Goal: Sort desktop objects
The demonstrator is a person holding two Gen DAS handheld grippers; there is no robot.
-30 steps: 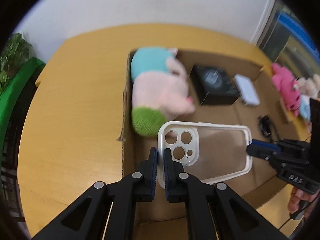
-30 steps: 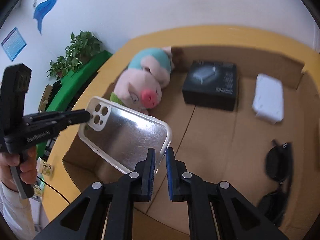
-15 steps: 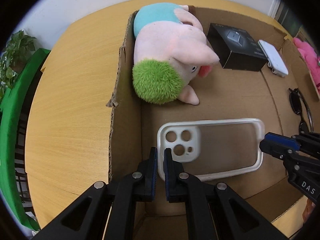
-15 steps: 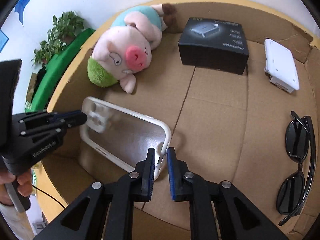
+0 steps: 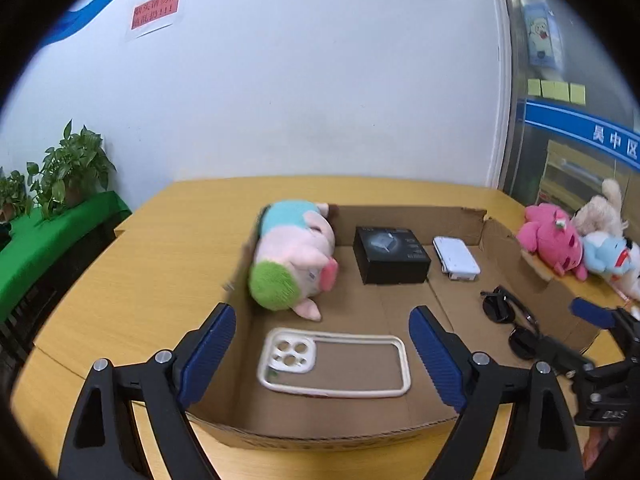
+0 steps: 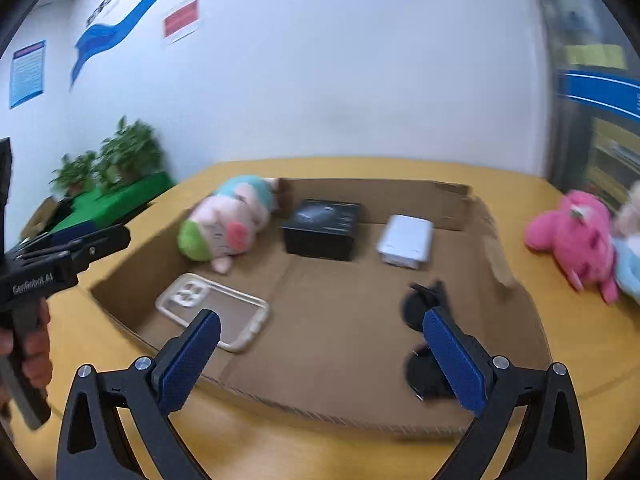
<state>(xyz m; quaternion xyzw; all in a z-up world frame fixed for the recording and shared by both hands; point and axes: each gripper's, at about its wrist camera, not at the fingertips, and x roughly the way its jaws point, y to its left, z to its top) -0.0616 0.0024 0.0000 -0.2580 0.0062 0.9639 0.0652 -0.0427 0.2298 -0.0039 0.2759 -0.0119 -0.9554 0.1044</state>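
A clear phone case (image 5: pixel 334 362) with a white rim lies flat in the front left of the shallow cardboard box (image 5: pixel 320 436); it also shows in the right wrist view (image 6: pixel 212 311). My left gripper (image 5: pixel 320 354) is open and empty, raised above and just behind the case. My right gripper (image 6: pixel 320 356) is open and empty over the box's front edge (image 6: pixel 320 412). The box also holds a pink pig plush (image 5: pixel 296 256), a black carton (image 5: pixel 390 254), a white power bank (image 5: pixel 456 263) and black sunglasses (image 5: pixel 510 324).
The box sits on a round yellow table (image 5: pixel 132 280). Pink, cream and blue plush toys (image 5: pixel 556 240) lie on the table right of the box. Potted plants on a green bench (image 5: pixel 60 176) stand at the left by the wall.
Both grippers, which held the phone case between them, lowered it into the box, opened, and pulled back up. The case now lies on the box floor.
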